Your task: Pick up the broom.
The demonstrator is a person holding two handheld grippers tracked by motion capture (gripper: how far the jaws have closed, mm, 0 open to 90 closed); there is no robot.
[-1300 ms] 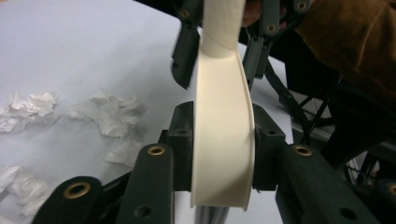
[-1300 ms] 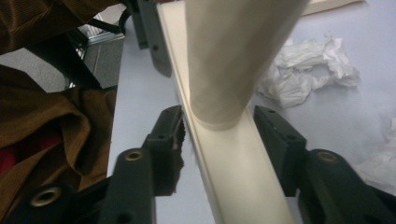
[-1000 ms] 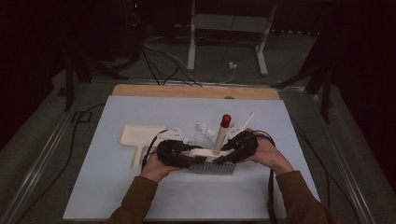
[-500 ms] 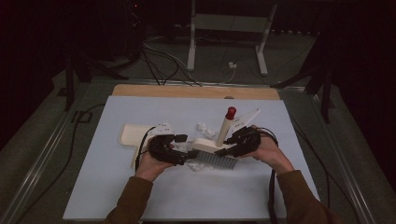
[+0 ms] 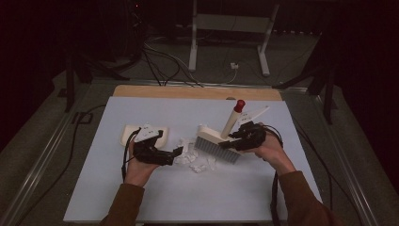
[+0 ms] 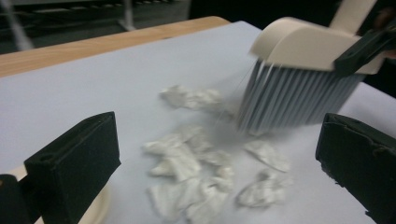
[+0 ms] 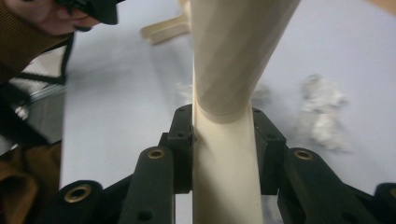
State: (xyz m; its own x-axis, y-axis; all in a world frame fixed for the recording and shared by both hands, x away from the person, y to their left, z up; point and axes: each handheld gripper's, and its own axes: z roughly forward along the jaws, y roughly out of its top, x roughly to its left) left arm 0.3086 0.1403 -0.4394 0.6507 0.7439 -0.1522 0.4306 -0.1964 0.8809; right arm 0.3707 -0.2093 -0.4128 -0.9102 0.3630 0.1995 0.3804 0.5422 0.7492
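Observation:
A cream hand brush (image 5: 214,140) with grey bristles and a red-tipped handle stands tilted on the white table. My right gripper (image 5: 231,140) is shut on the brush handle (image 7: 233,56), which runs up between its jaws. Crumpled white paper scraps (image 5: 195,156) lie just left of the bristles (image 6: 294,100). My left gripper (image 5: 178,151) points at the scraps (image 6: 196,163) from the left. Its jaws have just been opening and stand wide apart with nothing gripped. A cream dustpan (image 5: 128,134) lies behind the left hand.
The white sheet (image 5: 188,197) covers the table, with a wooden strip (image 5: 197,92) along its far edge. Cables (image 5: 80,141) trail off the left side. Metal stand legs (image 5: 228,42) and more cables are on the floor beyond.
My left gripper has drawn back to the left, away from the brush head, and its jaws have opened. The scraps now show between it and the brush. The right hand has barely shifted.

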